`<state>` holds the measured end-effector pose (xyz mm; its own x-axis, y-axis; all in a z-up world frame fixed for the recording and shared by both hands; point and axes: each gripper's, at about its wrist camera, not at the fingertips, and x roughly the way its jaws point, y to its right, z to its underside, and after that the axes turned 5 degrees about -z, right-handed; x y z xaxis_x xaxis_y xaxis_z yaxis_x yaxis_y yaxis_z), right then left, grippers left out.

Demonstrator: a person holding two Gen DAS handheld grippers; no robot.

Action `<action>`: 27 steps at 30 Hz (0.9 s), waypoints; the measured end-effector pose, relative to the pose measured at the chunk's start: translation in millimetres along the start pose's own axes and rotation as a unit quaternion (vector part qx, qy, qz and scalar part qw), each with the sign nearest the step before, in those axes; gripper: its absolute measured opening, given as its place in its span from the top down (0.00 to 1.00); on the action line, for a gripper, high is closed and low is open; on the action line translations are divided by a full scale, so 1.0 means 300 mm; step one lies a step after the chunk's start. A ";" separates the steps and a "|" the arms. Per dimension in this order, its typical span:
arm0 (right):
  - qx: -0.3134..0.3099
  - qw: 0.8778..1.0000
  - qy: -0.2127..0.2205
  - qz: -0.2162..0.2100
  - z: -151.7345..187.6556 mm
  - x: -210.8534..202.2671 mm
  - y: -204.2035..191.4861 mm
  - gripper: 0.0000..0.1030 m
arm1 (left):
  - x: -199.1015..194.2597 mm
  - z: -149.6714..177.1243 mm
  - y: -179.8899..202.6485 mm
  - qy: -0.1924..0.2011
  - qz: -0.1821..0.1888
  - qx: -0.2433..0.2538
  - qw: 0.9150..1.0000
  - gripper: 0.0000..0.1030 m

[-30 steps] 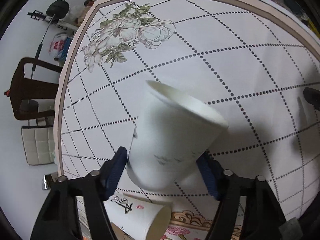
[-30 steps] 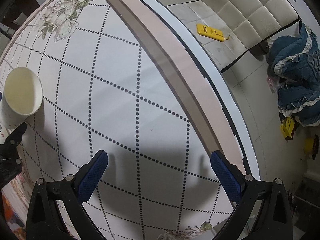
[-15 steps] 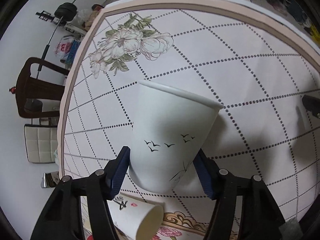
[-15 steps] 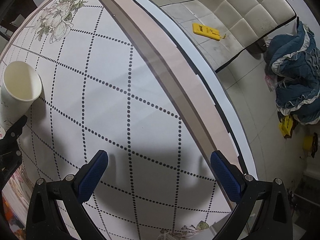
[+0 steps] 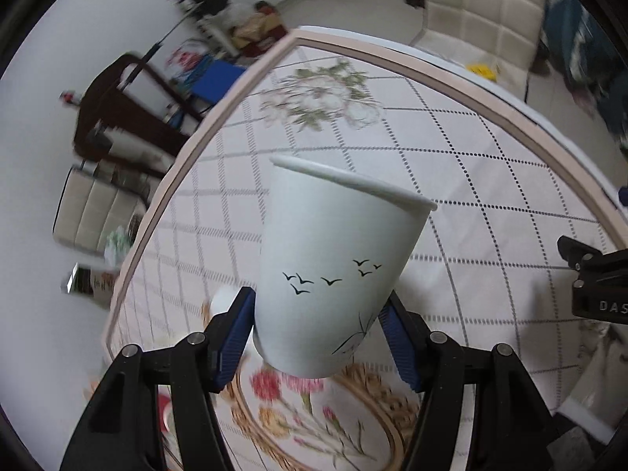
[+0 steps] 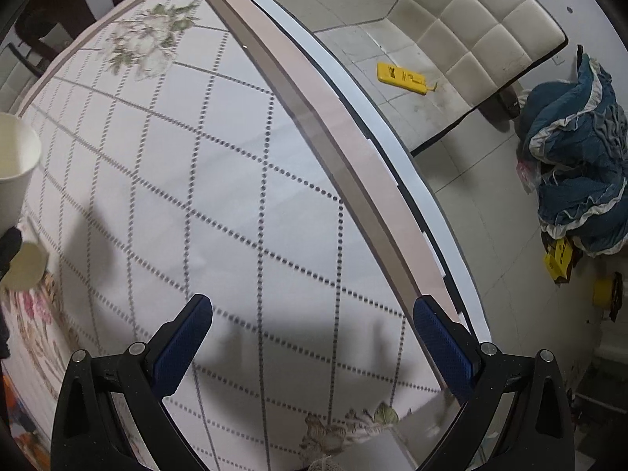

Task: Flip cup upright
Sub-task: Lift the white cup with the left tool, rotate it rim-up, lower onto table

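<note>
Two fingers (image 5: 235,333) around cup (image 5: 333,274)

Second paper cup (image 6: 24,271) on floral tablecloth (image 6: 235,196) — yellow case (image 6: 404,78), padded chair (image 6: 479,31) beyond.

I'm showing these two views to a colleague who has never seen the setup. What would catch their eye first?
First, the white paper cup printed with small black birds, filling the middle of the left wrist view, clamped near its base by the left hand-held gripper with its rim uppermost above the flowered tablecloth. In the right wrist view, the right hand-held gripper hangs open and empty over the dotted cloth, with a yellow object on the floor past the table edge.
</note>
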<state>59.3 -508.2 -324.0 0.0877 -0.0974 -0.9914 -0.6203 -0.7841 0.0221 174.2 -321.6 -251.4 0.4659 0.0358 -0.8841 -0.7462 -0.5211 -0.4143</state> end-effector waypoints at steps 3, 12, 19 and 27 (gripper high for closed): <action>-0.008 1.000 0.012 0.002 0.058 -0.059 -0.042 0.00 | -0.050 0.090 -0.044 -0.002 0.002 -0.041 0.999 0.41; -0.063 0.998 0.022 0.003 0.232 -0.140 -0.262 0.00 | -0.026 0.480 -0.249 -0.067 0.016 -0.219 0.973 0.41; -0.109 0.994 0.012 0.012 0.318 -0.079 -0.427 0.00 | 0.148 0.740 -0.304 -0.137 0.043 -0.337 0.930 0.41; -0.146 0.989 -0.004 0.036 0.397 -0.004 -0.531 0.01 | 0.278 0.892 -0.294 -0.197 0.113 -0.430 0.874 0.42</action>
<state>65.2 -310.1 -341.7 0.0438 -0.1555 -0.9869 -0.3731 -0.9189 0.1282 151.6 -44.5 -346.5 0.0271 0.0525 -0.9983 -0.0865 -0.9948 -0.0547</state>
